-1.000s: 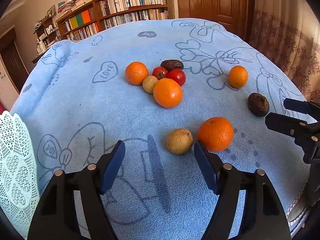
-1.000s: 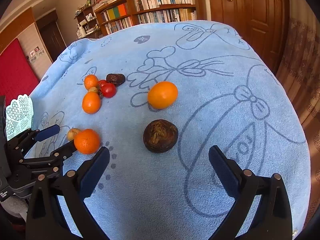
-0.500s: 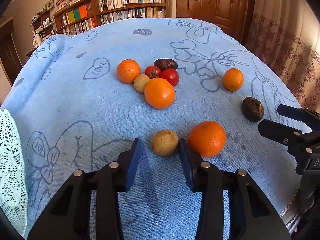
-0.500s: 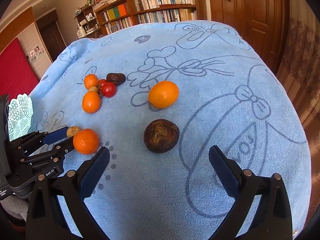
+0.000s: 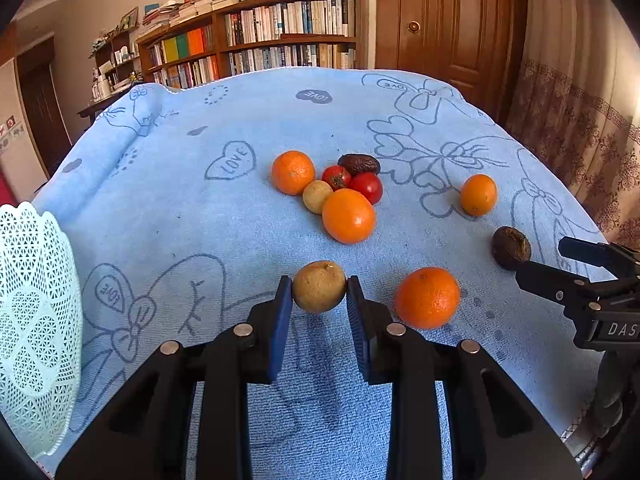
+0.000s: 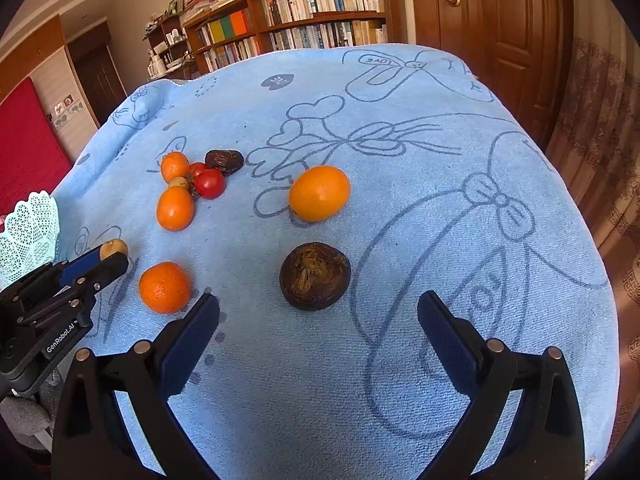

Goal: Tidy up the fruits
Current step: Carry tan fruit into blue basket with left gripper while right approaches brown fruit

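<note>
Tablecloth (image 5: 168, 208) in blue carries scattered fruit; white lace basket (image 5: 36, 320) sits well left of the left gripper (image 5: 319, 292), whose jaws pinch a small tan fruit (image 5: 319, 286); right gripper (image 6: 318, 316) gapes empty behind a dark wrinkled fruit (image 6: 315, 276)

We see a tabletop under a blue cloth (image 5: 200, 208) carrying oranges (image 5: 348, 216), tomatoes (image 5: 368, 187), dark fruits (image 6: 315, 276) and a white basket (image 5: 36, 320).

**Setting: private home, living room or study**

Wooden bookshelves (image 5: 256, 44) packed with books and ornaments line the far wall. A panelled wooden door (image 5: 448, 28) with a brass knob and patterned curtains (image 5: 580, 120) adjoin. A blue printed cloth (image 6: 400, 128) covers the table.
</note>
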`<state>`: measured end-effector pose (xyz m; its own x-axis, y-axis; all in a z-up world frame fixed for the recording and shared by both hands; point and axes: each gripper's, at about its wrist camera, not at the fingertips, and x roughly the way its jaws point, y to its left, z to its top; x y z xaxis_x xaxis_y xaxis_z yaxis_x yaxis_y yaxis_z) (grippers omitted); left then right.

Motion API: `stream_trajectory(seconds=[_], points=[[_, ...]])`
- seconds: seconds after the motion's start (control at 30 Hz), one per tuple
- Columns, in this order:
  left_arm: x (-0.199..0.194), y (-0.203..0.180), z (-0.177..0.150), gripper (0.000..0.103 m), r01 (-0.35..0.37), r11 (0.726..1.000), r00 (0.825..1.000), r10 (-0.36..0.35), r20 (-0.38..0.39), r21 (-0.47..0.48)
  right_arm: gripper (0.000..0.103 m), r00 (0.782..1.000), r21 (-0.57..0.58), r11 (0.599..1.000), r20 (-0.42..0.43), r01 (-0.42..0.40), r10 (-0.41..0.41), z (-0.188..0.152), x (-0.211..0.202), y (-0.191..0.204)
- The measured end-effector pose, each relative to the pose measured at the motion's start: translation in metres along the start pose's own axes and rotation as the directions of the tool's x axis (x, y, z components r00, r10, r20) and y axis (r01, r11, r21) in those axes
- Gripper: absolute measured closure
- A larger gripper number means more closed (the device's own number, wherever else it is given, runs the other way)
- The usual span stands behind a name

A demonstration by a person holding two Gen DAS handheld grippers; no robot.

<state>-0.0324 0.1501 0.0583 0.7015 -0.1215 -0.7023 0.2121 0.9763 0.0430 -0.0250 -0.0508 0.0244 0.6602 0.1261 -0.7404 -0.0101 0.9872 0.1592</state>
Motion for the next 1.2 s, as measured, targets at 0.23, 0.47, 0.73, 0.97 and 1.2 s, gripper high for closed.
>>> stream_trajectory(seconds=[0.23, 0.47, 0.73, 0.97, 1.2], points=[[-0.006, 0.01, 0.001, 0.075, -0.051, 0.998, 0.998, 0.052, 0.025, -0.021, 0.005, 1.0, 0.01, 1.0, 0.015, 0.013, -0.013, 0.003, -0.001, 0.0], [-0.009, 0.015, 0.001, 0.075, -0.074, 0.997, 0.997, 0.075, 0.032, -0.03, 0.005, 0.999, 0.015, 1.0, 0.031, 0.011, -0.012, 0.007, -0.002, 0.003], [-0.026, 0.03, 0.001, 0.075, -0.103, 0.993, 0.992, 0.107, 0.061, -0.064, 0.011, 0.996, -0.013, 0.999, 0.072, 0.052, -0.051, 0.011, -0.002, 0.016], [-0.052, 0.058, 0.007, 0.075, -0.148, 0.98, 0.981, 0.162, 0.104, -0.131, 0.024, 0.992, -0.04, 0.992, 0.046, 0.122, -0.12, 0.013, 0.014, 0.024], [-0.075, 0.103, 0.012, 0.075, -0.235, 0.949, 0.96, 0.261, 0.104, -0.21, 0.048, 0.993, -0.031, 0.993, -0.011, 0.117, -0.118, 0.01, 0.029, 0.019]])
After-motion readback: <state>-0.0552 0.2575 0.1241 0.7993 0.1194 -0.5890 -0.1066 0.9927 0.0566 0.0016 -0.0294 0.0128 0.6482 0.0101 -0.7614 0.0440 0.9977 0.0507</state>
